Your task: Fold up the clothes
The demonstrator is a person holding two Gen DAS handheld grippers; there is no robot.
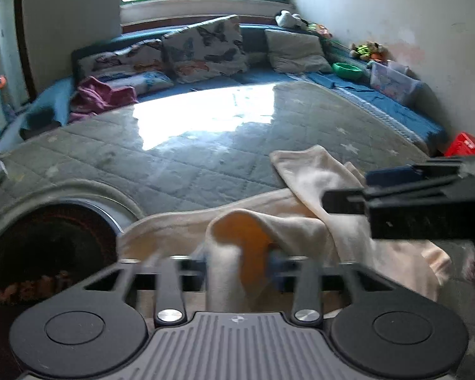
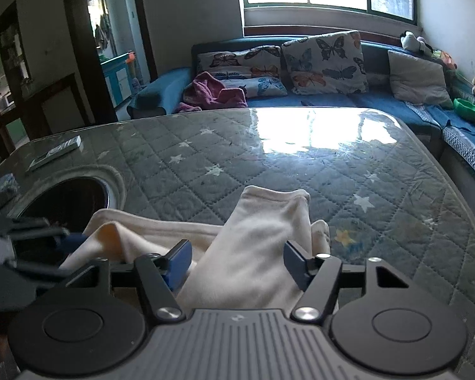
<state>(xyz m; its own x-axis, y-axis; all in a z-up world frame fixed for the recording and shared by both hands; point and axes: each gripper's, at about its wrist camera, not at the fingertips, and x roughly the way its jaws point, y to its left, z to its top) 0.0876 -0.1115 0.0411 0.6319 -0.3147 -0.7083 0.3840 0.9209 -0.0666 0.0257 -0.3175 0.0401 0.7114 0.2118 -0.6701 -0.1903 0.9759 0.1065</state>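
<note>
Quilted star-pattern worktop (image 2: pixel 269 171), sofa beyond. Cream garment (image 2: pixel 256 240) bunched at near edge, long axis left-right. Left gripper (image 1: pixel 237 259) jaws narrow, pinching raised fold at left part. Right gripper (image 2: pixel 237 262) jaws wide, straddling upturned flap, nothing gripped. Round hole (image 2: pixel 69 196) near-left.

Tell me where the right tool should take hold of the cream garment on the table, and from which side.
Best guess: the raised flap of the cream garment that lies between the open pads of the right tool. Come in low from the near edge of the table, since that fold stands up off the quilted top. The left tool is already shut on a bunched fold at the other side.
</note>
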